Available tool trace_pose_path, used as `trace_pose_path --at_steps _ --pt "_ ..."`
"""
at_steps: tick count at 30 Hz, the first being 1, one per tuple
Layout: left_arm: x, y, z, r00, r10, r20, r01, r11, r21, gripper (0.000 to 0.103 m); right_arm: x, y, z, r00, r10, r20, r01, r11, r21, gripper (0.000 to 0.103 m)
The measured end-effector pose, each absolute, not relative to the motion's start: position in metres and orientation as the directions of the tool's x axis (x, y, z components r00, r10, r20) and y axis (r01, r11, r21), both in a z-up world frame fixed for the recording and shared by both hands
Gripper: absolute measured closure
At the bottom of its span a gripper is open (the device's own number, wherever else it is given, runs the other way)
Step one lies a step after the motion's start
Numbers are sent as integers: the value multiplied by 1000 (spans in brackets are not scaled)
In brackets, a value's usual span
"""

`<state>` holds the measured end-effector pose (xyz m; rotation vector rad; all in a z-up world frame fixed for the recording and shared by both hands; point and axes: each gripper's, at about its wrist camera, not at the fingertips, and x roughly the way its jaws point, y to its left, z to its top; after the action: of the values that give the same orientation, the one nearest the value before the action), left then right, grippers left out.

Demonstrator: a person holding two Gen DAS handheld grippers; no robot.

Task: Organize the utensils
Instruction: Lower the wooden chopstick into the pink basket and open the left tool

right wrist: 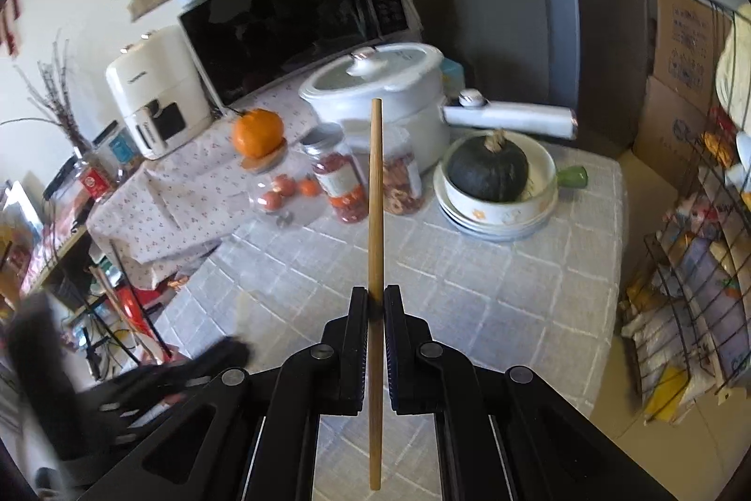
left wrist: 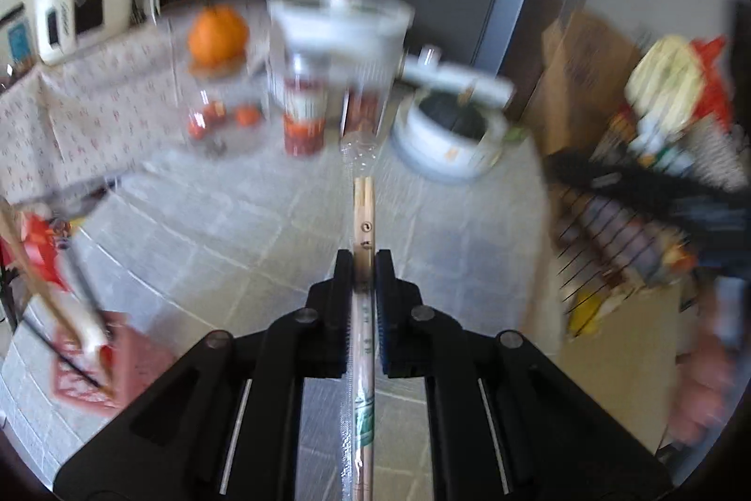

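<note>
so your left tongs (left wrist: 364, 261) clench wrapped chopsticks (left wrist: 364, 219), right tongs (right wrist: 375, 304) a bare chopstick (right wrist: 375, 191), lifted clear above the tabletop (right wrist: 469, 289) for sorting.

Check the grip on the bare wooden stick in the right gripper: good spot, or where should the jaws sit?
Roughly mid-length looks right. The wooden stick is thin, straight and even, and it runs along the right gripper, sticking out well ahead and behind the jaws. They close on its two long sides, square across its width. Gripping near either tip would likely let it swing.
</note>
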<state>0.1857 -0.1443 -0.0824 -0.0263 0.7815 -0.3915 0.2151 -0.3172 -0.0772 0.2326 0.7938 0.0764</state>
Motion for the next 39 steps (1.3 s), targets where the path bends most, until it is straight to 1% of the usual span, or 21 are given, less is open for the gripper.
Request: trace_pose_path --at_steps 4,7,8,11,13,17,23,29,34,39 --pt "158 -103 -39 721 -395 -569 352 916 -191 93 212 -296 -68 722 170 -670 -33 977 211 97" --pt "150 -63 -19 795 -369 -482 316 929 -190 93 210 -282 -63 731 183 -657 -64 978 201 97" --pt "152 -46 -17 816 -360 -452 298 932 -205 93 208 -276 -61 735 192 -650 -77 977 200 97" --pt "162 -9 -22 853 -332 -403 232 933 -277 93 203 -256 -56 746 211 -631 -120 975 185 97" --pt "171 6 -30 881 -292 -371 195 941 -277 93 200 -243 -53 753 225 -618 -152 974 170 97" --pt "180 17 -43 909 -247 -336 163 952 -258 92 196 -218 -49 766 252 -591 -204 968 148 96" --pt "183 26 -57 941 -197 -274 134 964 -231 92 196 -195 -52 763 279 -582 -254 959 127 97" --pt "190 27 -78 942 -179 -283 117 967 -225 92 198 -191 -53 770 298 -564 -266 954 140 97" --pt "191 27 -84 948 -172 -267 115 970 -216 92 198 -190 -56 766 304 -566 -276 951 138 96" --pt "189 23 -93 944 -158 -288 107 977 -184 92 199 -188 -56 766 311 -563 -281 949 142 96"
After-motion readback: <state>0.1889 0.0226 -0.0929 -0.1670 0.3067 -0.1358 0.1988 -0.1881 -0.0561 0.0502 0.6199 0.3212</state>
